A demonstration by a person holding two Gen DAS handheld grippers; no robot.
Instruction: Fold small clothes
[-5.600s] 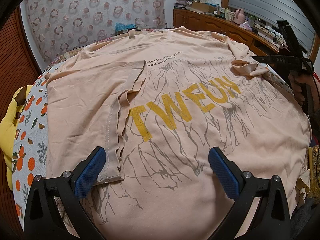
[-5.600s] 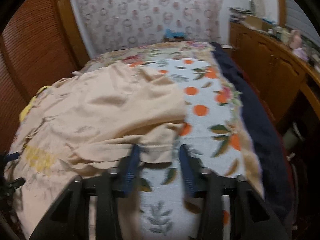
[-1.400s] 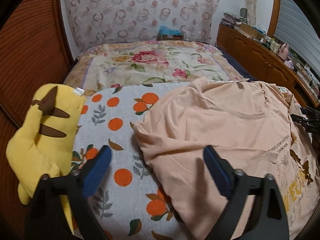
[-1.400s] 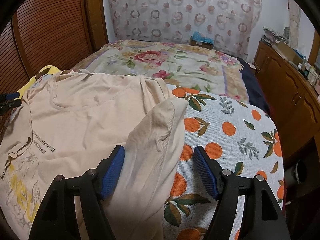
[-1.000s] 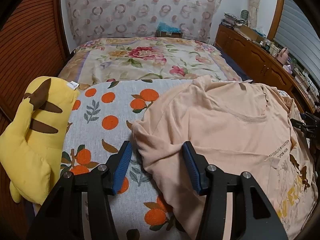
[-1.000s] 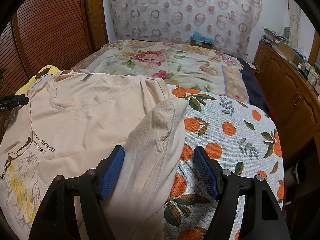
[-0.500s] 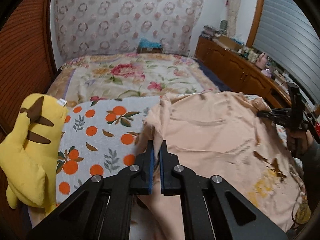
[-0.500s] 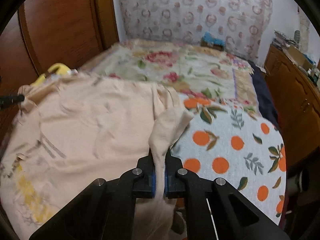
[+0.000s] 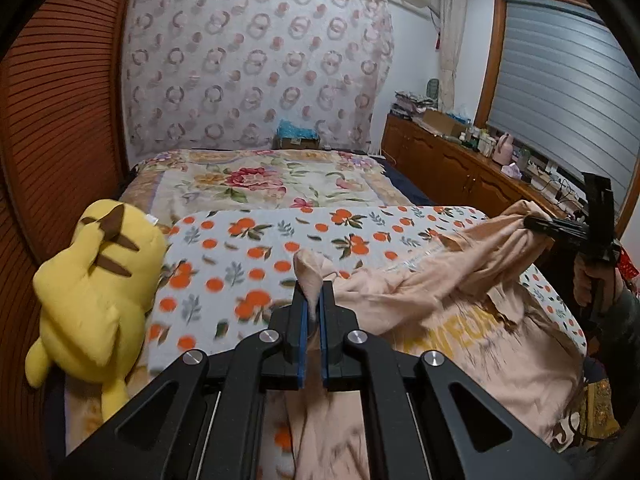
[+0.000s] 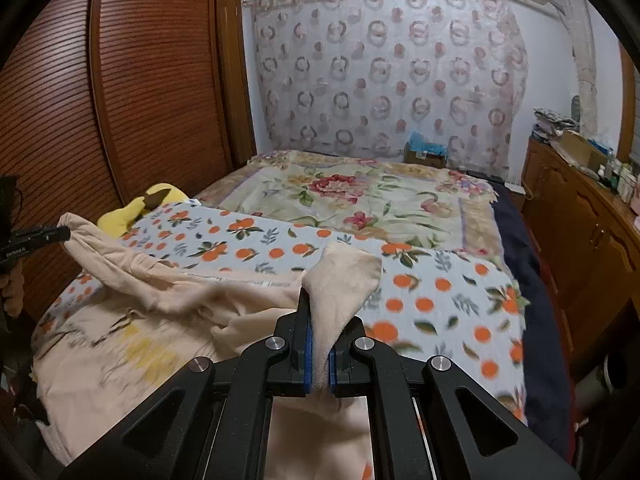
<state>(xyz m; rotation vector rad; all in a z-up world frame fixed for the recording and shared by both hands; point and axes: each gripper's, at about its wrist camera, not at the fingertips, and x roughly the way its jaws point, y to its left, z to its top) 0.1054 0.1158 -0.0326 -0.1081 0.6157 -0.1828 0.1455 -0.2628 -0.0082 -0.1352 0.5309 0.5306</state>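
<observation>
On the orange-print bed blanket [image 9: 256,248], our left tool [image 9: 313,300] and right tool [image 10: 319,320] each clench the peach cotton T-shirt's [image 10: 168,320] far corners, lifted for folding.

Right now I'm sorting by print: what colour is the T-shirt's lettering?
Yellow lettering on the peach T-shirt, clearest in the left wrist view.

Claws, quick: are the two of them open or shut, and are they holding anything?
Left claw: shut, pinching a corner of the peach T-shirt.
Right claw: shut, pinching the T-shirt's other top corner.
</observation>
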